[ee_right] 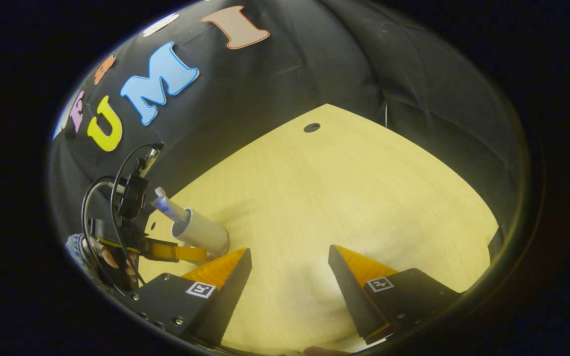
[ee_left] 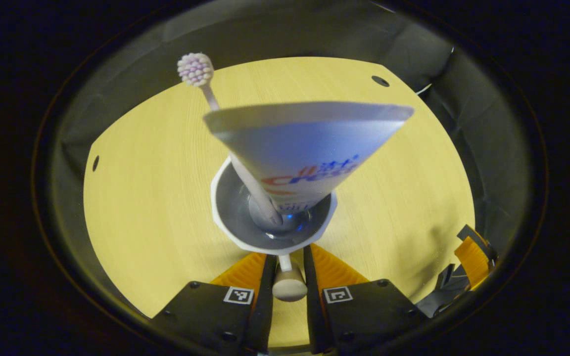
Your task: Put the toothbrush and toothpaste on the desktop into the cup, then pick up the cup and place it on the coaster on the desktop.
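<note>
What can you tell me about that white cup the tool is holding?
The cup is white with a faceted rim and a greyish glossy inside, ceramic by the look. Its knobbed handle sits clamped between the left gripper fingers. A toothbrush and a toothpaste tube stand tilted in it, poking well above the rim. In the right gripper view it appears over the wooden desktop.

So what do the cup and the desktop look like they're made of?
The cup looks like glazed ceramic or glossy hard plastic: white, with a thick faceted rim and a shiny inside that reflects light; the pictures cannot settle which. The desktop looks like pale wood-grain laminate or veneer: fine parallel streaks and a smooth matte finish.
</note>
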A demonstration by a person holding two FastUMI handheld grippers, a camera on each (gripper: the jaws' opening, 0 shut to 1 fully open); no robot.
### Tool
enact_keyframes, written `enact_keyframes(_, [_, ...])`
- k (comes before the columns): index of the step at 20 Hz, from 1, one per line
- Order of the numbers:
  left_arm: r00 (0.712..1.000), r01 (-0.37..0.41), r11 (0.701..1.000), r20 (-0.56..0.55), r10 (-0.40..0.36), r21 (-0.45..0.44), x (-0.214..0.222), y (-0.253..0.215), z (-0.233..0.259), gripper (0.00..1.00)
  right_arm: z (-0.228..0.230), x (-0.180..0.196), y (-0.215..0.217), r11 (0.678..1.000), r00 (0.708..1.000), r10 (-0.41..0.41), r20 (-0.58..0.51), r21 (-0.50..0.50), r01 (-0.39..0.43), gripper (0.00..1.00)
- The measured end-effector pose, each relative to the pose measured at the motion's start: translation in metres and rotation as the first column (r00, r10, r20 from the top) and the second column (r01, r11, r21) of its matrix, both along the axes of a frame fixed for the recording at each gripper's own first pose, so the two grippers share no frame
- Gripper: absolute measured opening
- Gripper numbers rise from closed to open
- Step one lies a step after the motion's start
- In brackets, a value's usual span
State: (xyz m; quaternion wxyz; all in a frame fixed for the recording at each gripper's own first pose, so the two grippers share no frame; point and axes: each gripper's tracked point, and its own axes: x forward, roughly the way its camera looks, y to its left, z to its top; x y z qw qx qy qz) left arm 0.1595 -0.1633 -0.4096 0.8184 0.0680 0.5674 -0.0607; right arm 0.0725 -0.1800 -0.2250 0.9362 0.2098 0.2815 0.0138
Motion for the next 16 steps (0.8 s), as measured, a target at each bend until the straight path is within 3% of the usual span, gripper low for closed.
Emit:
enact_keyframes(2, [1.0,0.003,1.0,0.013,-0.003,0.008,-0.003,0.0,0.008,0.42,-0.001,0.001,0.001,1.0,1.0,0.006,0.002,-0.001,-0.006,0.94])
enact_keyframes(5, [1.0,-0.001,1.0,0.025,0.001,0.0,-0.014,0.002,0.019,0.42,0.003,0.008,0.004,1.0,1.0,0.018,0.015,0.001,-0.018,0.94])
enact_keyframes(6, [0.999,0.0,1.0,0.032,0.0,-0.008,-0.017,0.002,0.024,0.37,0.006,0.011,0.006,1.0,0.999,0.026,0.025,-0.001,-0.026,0.95])
enact_keyframes(7, [0.999,0.005,1.0,0.043,-0.004,-0.016,-0.02,0.001,0.029,0.43,0.011,0.015,0.009,0.999,0.999,0.038,0.038,-0.008,-0.037,0.94])
enact_keyframes(10, [0.996,0.022,0.999,0.089,-0.019,-0.032,-0.03,0.005,0.049,0.4,0.027,0.027,0.029,0.996,0.994,0.082,0.069,-0.037,-0.079,0.94])
enact_keyframes(16, [0.971,0.035,0.999,0.24,-0.025,-0.039,-0.054,0.029,0.115,0.4,0.094,0.027,0.067,0.985,0.974,0.147,0.174,-0.113,-0.129,0.95])
